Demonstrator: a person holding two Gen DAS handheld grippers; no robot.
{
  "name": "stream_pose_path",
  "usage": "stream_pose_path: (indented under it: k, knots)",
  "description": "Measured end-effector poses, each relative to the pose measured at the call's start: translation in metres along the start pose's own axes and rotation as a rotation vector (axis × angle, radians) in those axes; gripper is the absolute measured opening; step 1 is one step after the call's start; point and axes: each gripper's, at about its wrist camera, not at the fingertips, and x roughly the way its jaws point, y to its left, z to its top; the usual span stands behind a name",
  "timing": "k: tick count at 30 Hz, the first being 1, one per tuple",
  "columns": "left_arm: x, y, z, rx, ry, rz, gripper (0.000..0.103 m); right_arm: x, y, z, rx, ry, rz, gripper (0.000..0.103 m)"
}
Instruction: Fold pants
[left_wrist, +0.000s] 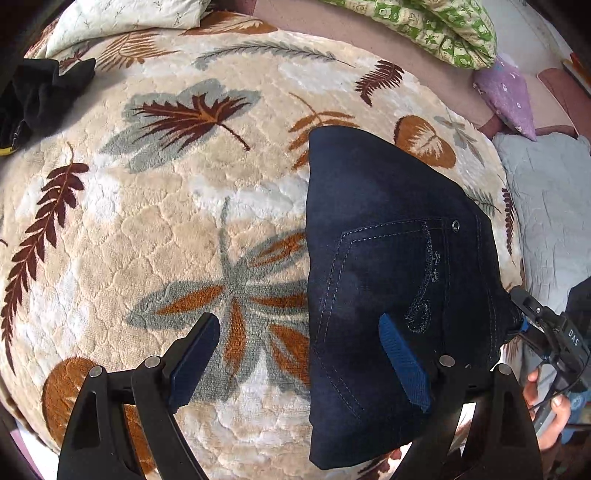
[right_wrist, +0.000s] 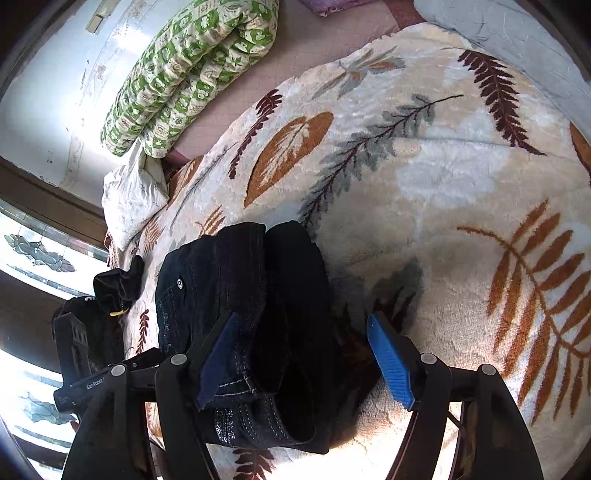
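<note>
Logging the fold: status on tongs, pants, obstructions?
Left tongs open, empty. Right tongs open, nothing pinched. Pants folded compact on blanket. Black garment lies well clear.

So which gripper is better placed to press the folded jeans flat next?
Probably the right. The right gripper hangs open directly over the thick edge of the folded jeans. The left gripper, also open, straddles only their side edge, one pad over the leaf blanket.

Bright daylight – fisheye-warped, dark corners
</note>
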Motion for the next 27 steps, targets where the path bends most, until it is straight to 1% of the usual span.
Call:
stream_pose_path:
  k: [2, 6, 9, 11, 13, 14, 16, 18, 20, 21, 22, 23, 24, 25, 26, 27]
  knots:
    - [0.003, 0.003, 0.001, -0.016, 0.011, -0.022, 0.091, 0.007, -0.001, 0.003, 0.007, 0.023, 0.011, 0.075]
    - [0.014, 0.009, 0.003, -0.052, 0.033, -0.057, 0.093, 0.023, -0.003, 0.006, 0.042, 0.096, 0.078, 0.077]
    - [0.026, 0.01, 0.005, -0.069, 0.05, -0.077, 0.094, 0.037, -0.004, 0.004, 0.056, 0.145, 0.091, 0.079]
    - [0.033, 0.01, 0.008, -0.077, 0.058, -0.091, 0.099, 0.047, -0.006, 0.002, 0.059, 0.177, 0.107, 0.081]
    - [0.043, 0.011, 0.01, -0.092, 0.066, -0.117, 0.102, 0.058, -0.008, -0.004, 0.064, 0.227, 0.155, 0.085]
    - [0.048, 0.011, 0.011, -0.098, 0.072, -0.135, 0.102, 0.059, -0.007, -0.005, 0.051, 0.219, 0.167, 0.087]
    - [0.054, 0.009, 0.012, -0.097, 0.056, -0.13, 0.102, 0.06, -0.007, -0.007, 0.039, 0.214, 0.203, 0.095]
    - [0.057, 0.006, 0.01, -0.086, 0.029, -0.147, 0.102, 0.06, -0.009, -0.007, 0.041, 0.211, 0.233, 0.097]
    - [0.062, -0.001, 0.007, -0.053, 0.027, -0.151, 0.102, 0.061, -0.009, -0.008, 0.032, 0.2, 0.245, 0.097]
    - [0.064, -0.006, 0.004, -0.035, 0.026, -0.147, 0.102, 0.061, -0.006, -0.009, 0.018, 0.186, 0.233, 0.092]
    - [0.064, -0.009, 0.002, -0.02, 0.026, -0.154, 0.096, 0.059, -0.002, -0.011, -0.002, 0.165, 0.218, 0.073]
    - [0.063, -0.012, -0.002, -0.012, 0.032, -0.176, 0.073, 0.061, 0.001, -0.013, -0.02, 0.164, 0.207, 0.061]
    - [0.064, -0.014, -0.004, -0.012, 0.052, -0.212, 0.063, 0.06, 0.001, -0.016, -0.02, 0.158, 0.195, 0.052]
    - [0.062, -0.014, -0.005, -0.014, 0.051, -0.217, 0.059, 0.058, -0.001, -0.019, -0.011, 0.138, 0.191, 0.042]
    - [0.06, -0.013, -0.005, -0.013, 0.052, -0.244, 0.045, 0.054, -0.004, -0.02, 0.0, 0.123, 0.195, 0.037]
    - [0.059, -0.01, -0.005, -0.015, 0.061, -0.275, 0.04, 0.05, -0.008, -0.022, 0.02, 0.108, 0.208, 0.031]
